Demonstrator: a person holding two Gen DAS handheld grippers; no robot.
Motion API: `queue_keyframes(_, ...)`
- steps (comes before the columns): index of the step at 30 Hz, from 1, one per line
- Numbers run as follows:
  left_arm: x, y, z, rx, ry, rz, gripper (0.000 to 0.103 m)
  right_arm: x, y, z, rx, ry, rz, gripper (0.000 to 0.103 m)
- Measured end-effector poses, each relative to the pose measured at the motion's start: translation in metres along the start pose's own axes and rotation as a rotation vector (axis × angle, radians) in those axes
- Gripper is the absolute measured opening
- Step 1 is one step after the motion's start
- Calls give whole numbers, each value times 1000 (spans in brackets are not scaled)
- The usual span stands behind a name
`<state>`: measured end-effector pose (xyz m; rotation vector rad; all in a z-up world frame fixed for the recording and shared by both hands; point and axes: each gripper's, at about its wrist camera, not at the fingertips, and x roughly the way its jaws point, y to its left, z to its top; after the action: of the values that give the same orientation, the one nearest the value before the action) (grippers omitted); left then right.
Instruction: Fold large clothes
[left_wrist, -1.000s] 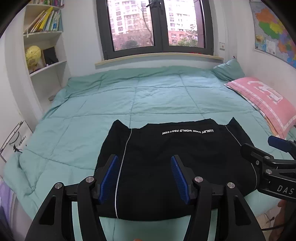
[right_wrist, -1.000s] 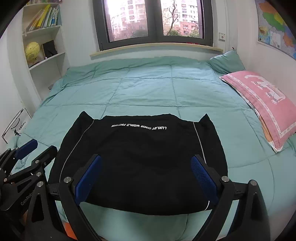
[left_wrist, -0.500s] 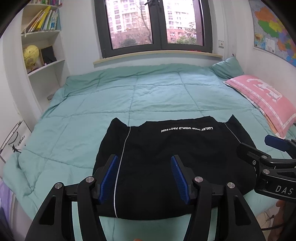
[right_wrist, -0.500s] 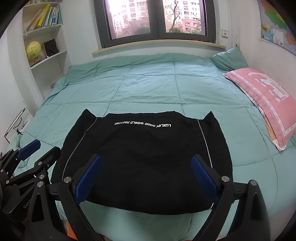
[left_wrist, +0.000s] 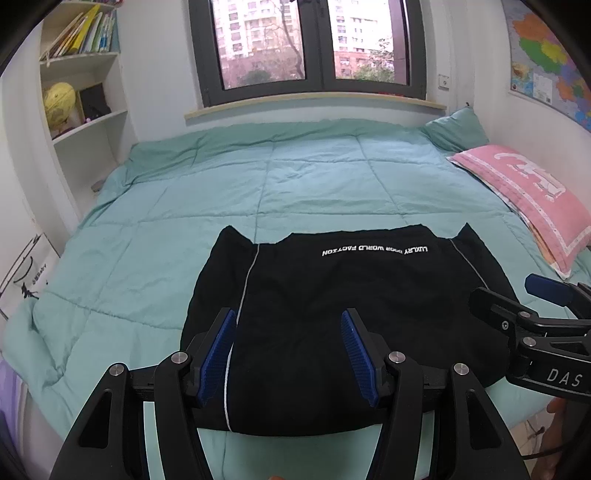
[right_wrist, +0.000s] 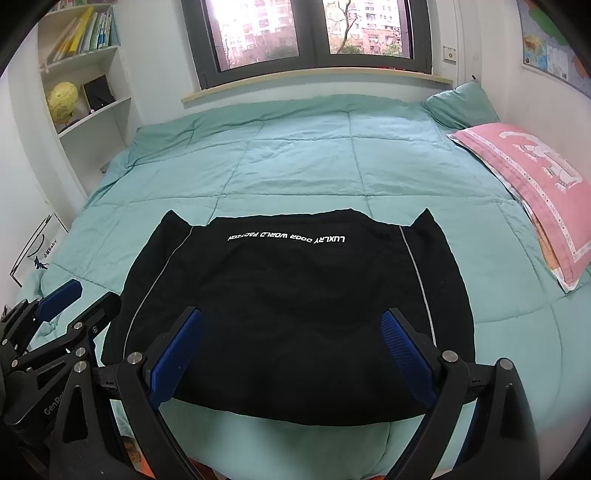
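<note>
Both grippers hovering side by side, jaws apart

The left gripper (left_wrist: 288, 349) is pointing forward with its blue-padded jaws parted and gripping nothing. The right gripper (right_wrist: 291, 358) is hanging level beside it with its jaws spread wider, also unloaded. Each is showing at the edge of the other's wrist view.

The folded garment (right_wrist: 295, 314) lies on the bed (right_wrist: 295, 166) at its near edge, a pillow (right_wrist: 524, 177) to its right and shelves (right_wrist: 85, 88) far left.
</note>
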<state>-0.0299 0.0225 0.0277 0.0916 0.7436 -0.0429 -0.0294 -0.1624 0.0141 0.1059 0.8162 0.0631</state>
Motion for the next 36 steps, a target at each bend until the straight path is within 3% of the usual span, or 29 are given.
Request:
queue_keyframes(26, 12, -1, -2, 3, 24, 24, 61, 16, -1, -6, 10, 38, 3, 97)
queue_keyframes(32, 9, -3, -2, 9, 2, 53, 61, 17, 0, -6, 13, 42, 5, 97)
queue_keyframes(36, 4, 1, -2, -6, -57, 88, 61, 20, 0, -6, 9, 50, 6, 97)
